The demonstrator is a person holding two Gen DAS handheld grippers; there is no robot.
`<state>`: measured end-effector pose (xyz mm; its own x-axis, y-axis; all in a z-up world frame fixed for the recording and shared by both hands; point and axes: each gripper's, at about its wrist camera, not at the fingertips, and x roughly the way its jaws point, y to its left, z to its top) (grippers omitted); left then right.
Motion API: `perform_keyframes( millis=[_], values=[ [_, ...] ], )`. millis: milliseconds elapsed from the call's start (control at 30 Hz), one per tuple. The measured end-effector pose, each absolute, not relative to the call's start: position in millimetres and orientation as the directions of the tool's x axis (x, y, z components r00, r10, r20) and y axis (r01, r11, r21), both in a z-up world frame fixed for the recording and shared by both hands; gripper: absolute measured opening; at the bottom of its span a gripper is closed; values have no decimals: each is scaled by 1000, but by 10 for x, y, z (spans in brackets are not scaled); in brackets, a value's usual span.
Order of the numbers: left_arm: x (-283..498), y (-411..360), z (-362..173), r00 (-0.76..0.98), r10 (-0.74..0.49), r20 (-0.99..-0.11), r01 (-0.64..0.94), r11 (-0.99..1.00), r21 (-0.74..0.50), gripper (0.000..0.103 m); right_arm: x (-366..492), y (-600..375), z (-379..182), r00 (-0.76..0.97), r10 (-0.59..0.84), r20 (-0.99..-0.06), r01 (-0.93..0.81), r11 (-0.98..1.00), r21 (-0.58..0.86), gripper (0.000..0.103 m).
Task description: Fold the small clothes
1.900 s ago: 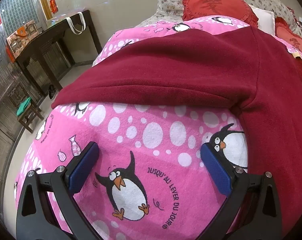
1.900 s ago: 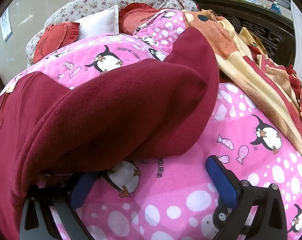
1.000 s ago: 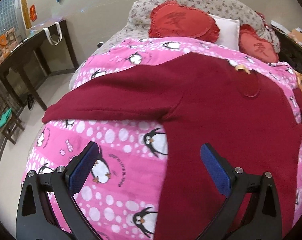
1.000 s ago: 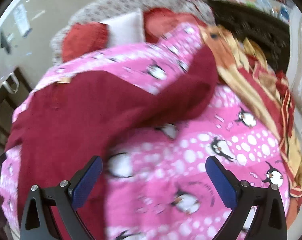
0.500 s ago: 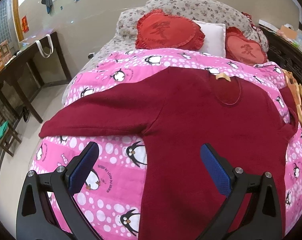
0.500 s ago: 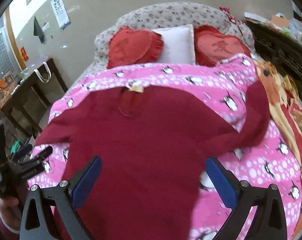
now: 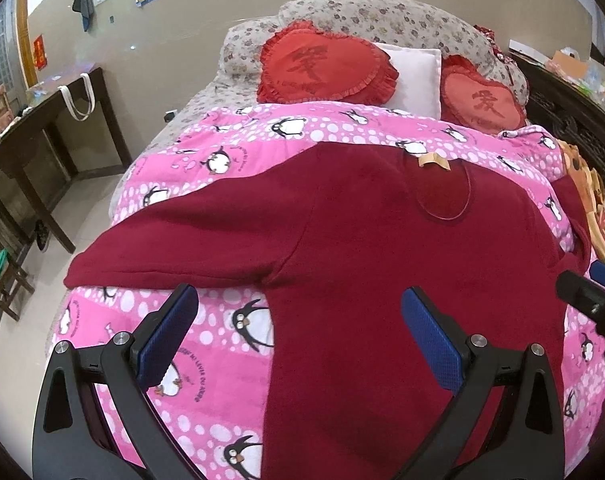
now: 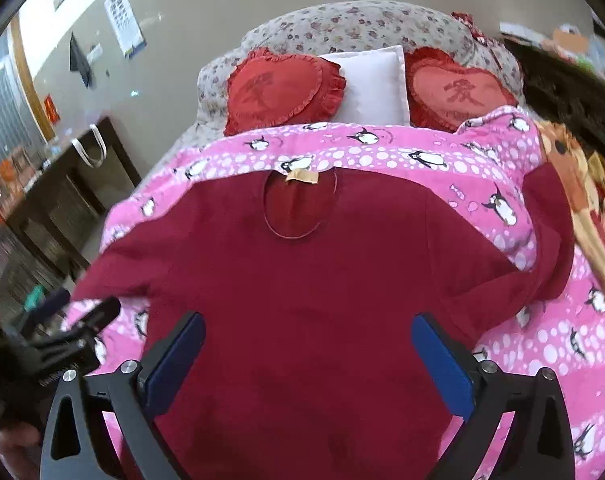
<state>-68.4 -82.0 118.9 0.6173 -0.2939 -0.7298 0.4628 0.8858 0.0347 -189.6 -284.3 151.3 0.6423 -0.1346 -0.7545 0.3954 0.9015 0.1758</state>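
A dark red long-sleeved sweater (image 7: 382, 248) (image 8: 314, 280) lies flat on the pink penguin blanket (image 7: 222, 344) (image 8: 562, 332), neck toward the pillows, a tan label (image 8: 301, 176) at its collar. Its sleeves spread to both sides; the right one drapes over the blanket's edge. My left gripper (image 7: 298, 316) hangs open above the sweater's left armpit, holding nothing. My right gripper (image 8: 308, 344) is open over the sweater's body, also holding nothing. Each gripper shows at the edge of the other's view: the right gripper (image 7: 594, 300), the left gripper (image 8: 62, 332).
Two red heart cushions (image 7: 326, 66) (image 8: 458, 90) and a white pillow (image 7: 416, 74) lean on the floral headboard. A dark wooden desk (image 7: 34, 140) stands left of the bed, a small stool (image 7: 2, 276) near it. An orange-striped blanket (image 8: 582, 184) lies at the right.
Both grippers have pulled back and risen from close to the blanket, so the whole spread sweater now shows. The right sleeve, earlier right at the right gripper, lies released at the blanket's edge.
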Motion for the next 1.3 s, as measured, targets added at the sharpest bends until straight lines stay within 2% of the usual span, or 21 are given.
perform_keyframes(
  millis=[400, 1300],
  values=[
    [-638, -1082, 1056, 570, -329, -753, 504, 864, 4, 102, -1849, -2938, 1425, 597, -265, -757, 447, 894, 40, 102],
    [-441, -1224, 833, 525, -321, -788, 493, 869, -25, 102, -1723, -3168, 1113, 548, -234, -803, 483, 872, 75, 102]
  ],
)
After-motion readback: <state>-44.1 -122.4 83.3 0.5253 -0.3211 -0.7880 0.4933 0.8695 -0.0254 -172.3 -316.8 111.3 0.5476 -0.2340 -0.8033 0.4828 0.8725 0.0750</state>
